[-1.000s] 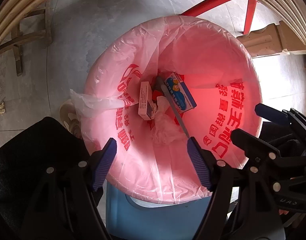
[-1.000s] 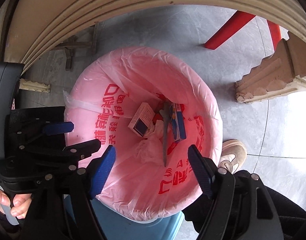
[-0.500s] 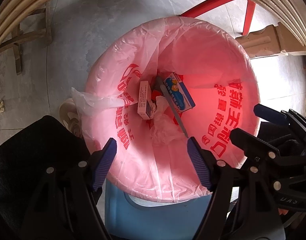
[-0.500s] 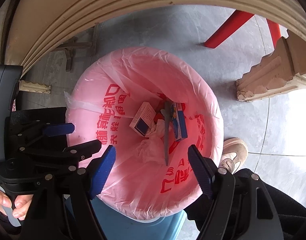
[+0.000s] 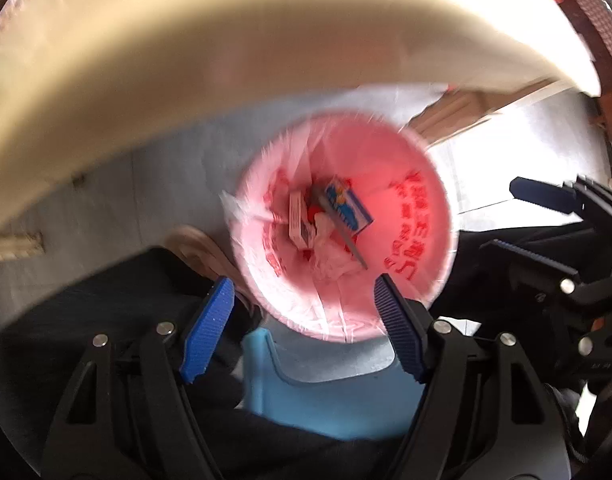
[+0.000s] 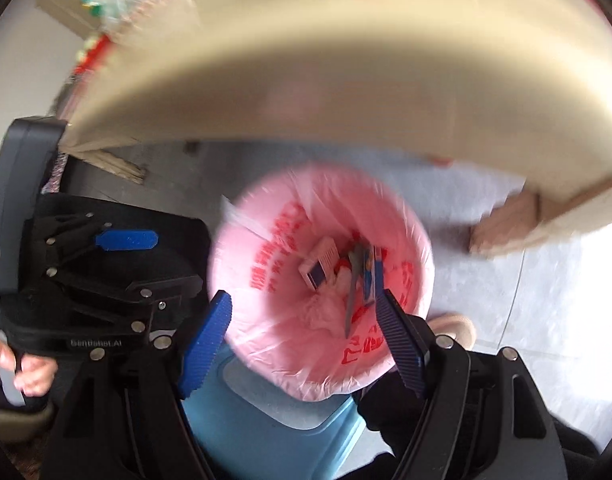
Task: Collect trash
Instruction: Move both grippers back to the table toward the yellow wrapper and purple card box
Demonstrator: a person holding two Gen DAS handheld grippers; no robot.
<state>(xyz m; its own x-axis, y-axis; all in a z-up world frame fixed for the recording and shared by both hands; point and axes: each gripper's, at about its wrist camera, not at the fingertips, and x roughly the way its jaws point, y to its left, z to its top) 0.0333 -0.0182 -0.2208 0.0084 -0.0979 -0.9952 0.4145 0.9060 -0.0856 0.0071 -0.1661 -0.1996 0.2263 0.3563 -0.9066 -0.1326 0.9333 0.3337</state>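
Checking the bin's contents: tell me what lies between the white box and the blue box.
In the left wrist view, a grey stick and red scraps lie between the white box and blue box.

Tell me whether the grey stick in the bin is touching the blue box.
Touching. In the left wrist view the grey stick lies slanted across the blue box with no gap, inside the pink bag.

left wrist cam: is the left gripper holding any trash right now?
No. The left gripper hangs open and empty above the pink-lined bin; the trash lies inside.
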